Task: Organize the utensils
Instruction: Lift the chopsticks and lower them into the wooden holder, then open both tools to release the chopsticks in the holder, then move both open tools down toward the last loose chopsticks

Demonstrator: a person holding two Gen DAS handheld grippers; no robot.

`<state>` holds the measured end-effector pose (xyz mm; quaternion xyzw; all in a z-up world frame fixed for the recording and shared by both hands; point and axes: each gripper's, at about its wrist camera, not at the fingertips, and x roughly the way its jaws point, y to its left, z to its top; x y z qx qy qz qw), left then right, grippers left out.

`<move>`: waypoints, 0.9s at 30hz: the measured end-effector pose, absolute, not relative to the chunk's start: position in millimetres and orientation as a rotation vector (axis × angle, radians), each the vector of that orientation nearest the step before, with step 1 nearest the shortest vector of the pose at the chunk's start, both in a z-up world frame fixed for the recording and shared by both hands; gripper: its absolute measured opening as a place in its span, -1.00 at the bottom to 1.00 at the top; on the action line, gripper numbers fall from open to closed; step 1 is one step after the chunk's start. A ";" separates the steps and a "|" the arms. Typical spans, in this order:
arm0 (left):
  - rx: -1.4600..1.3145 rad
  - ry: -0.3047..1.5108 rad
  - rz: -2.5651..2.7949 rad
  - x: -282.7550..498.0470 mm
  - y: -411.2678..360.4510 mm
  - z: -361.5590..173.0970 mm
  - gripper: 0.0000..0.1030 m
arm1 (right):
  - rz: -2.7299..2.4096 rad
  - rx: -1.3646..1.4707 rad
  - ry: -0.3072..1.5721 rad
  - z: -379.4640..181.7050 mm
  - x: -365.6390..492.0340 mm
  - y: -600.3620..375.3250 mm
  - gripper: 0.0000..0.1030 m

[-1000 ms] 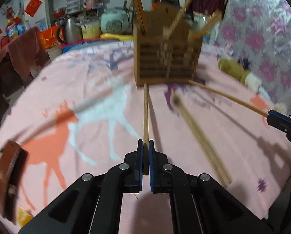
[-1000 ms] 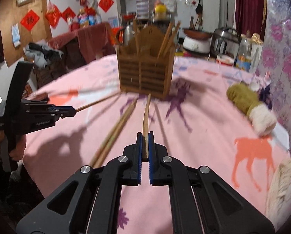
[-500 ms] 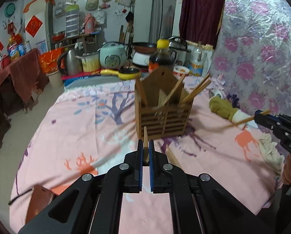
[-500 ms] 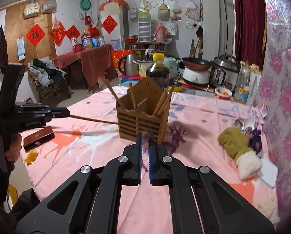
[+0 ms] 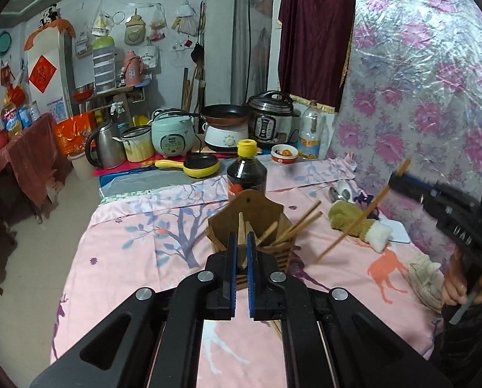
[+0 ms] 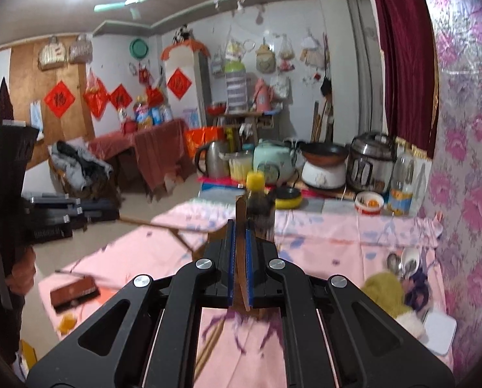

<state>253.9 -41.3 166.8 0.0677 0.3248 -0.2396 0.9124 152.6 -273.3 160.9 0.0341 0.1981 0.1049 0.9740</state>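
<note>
Thin tan wooden chopstick [image 5: 241, 242] pinched endwise between blue-padded left tongs [image 5: 241, 252].

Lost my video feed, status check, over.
Left gripper and right gripper each shut on a chopstick. Wooden holder below, part filled. Path clear.
</note>
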 end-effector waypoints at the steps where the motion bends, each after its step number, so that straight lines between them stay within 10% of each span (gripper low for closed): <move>1: 0.140 0.679 -0.493 257.8 -42.2 165.8 -0.89 | 0.207 0.074 0.391 163.1 157.0 -273.6 -0.87; 12: 0.145 0.820 -0.487 312.6 -54.5 116.1 -0.88 | 0.181 0.097 0.419 132.1 233.8 -252.6 -0.85; 14: 0.147 0.822 -0.454 317.6 -54.2 109.3 -0.52 | 0.139 0.052 0.460 116.3 244.0 -247.0 -0.81; 16: 0.120 0.777 -0.428 315.8 -45.1 109.6 0.29 | 0.117 0.049 0.477 107.6 241.7 -250.3 -0.56; 27: 0.139 0.589 -0.199 277.1 -7.9 91.0 0.89 | 0.038 0.087 0.430 83.8 176.7 -264.0 0.63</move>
